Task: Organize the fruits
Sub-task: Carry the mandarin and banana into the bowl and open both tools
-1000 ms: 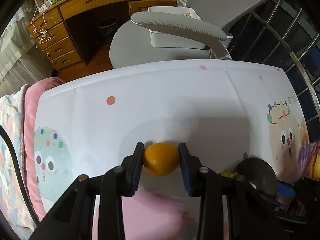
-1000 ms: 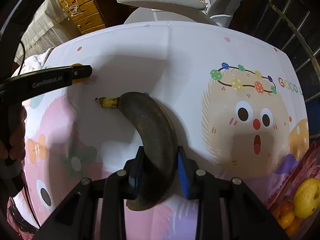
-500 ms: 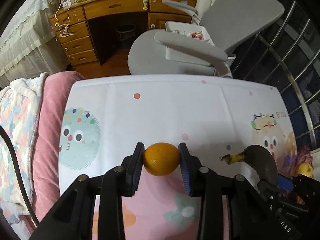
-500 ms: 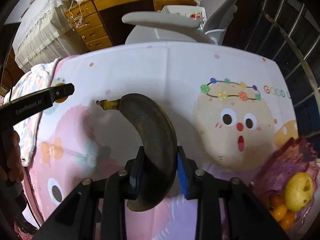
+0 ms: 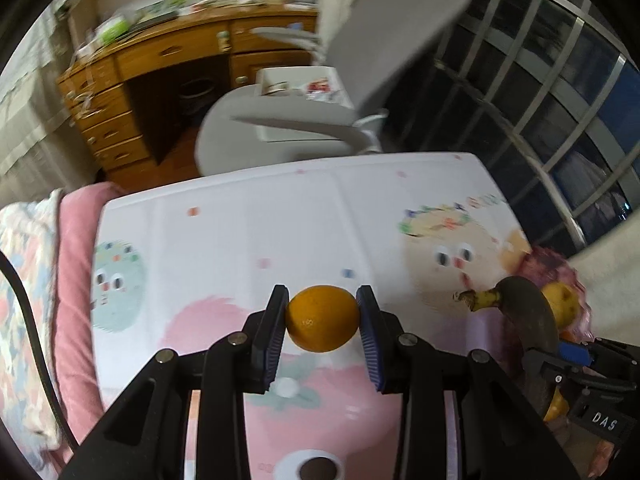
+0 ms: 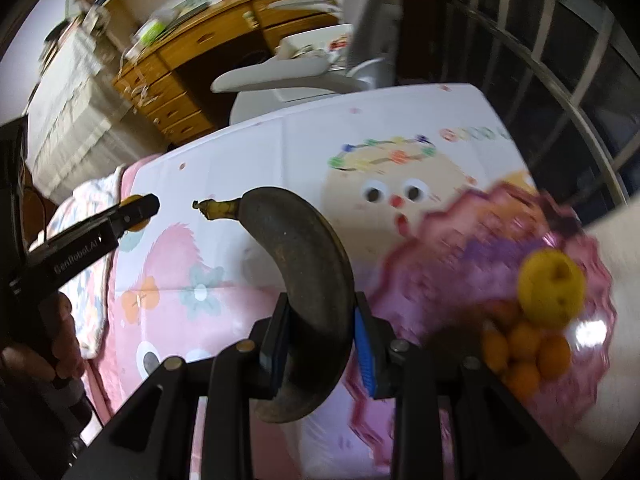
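My left gripper [image 5: 322, 318] is shut on an orange [image 5: 322, 319] and holds it in the air above the cartoon tablecloth [image 5: 248, 216]. My right gripper [image 6: 320, 336] is shut on a dark overripe banana [image 6: 304, 256], also held above the table; the banana shows in the left wrist view [image 5: 528, 304] at the right. A purple fruit plate [image 6: 460, 248] lies at the table's right, holding a yellow apple [image 6: 551, 294] and several small oranges [image 6: 524, 344]. The left gripper shows at the left of the right wrist view [image 6: 138, 210].
A grey office chair [image 5: 320, 120] stands past the table's far edge, with a wooden desk [image 5: 152, 64] behind it. A pink cushion and quilt [image 5: 68, 264] lie along the left edge. Window bars [image 5: 560, 92] run along the right.
Both grippers have risen higher above the table with their fruit and shifted right. The purple plate with the apple and small oranges is now closer in the right wrist view.
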Demonstrator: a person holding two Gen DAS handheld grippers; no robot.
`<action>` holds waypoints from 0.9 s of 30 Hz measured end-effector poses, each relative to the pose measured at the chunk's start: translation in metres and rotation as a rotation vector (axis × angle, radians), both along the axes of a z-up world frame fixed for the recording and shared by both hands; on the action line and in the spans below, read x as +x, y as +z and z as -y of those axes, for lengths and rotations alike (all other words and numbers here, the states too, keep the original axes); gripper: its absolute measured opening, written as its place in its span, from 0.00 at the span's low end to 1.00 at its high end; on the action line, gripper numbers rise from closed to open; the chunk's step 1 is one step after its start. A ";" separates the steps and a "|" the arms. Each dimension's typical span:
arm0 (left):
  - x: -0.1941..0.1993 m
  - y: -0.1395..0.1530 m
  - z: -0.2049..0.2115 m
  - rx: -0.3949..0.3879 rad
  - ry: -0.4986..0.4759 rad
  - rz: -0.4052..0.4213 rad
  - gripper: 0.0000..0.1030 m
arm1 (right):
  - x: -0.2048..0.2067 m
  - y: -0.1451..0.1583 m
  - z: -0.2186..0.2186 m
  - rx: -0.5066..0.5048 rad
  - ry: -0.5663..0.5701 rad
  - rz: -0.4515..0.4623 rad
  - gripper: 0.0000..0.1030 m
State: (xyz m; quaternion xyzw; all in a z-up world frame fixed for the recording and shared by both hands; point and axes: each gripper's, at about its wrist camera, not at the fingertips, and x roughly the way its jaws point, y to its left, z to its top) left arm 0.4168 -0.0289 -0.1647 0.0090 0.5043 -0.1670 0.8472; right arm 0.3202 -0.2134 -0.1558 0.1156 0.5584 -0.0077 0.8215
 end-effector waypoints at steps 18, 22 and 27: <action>-0.070 -0.012 0.183 -0.030 -0.414 -0.104 0.32 | -0.097 -0.007 0.139 0.012 -0.400 -0.066 0.29; -0.081 -0.021 0.205 -0.018 -0.476 -0.126 0.32 | -0.112 -0.015 0.160 0.017 -0.498 -0.084 0.29; -0.094 -0.032 0.220 -0.010 -0.523 -0.149 0.32 | -0.124 -0.026 0.179 0.010 -0.567 -0.090 0.29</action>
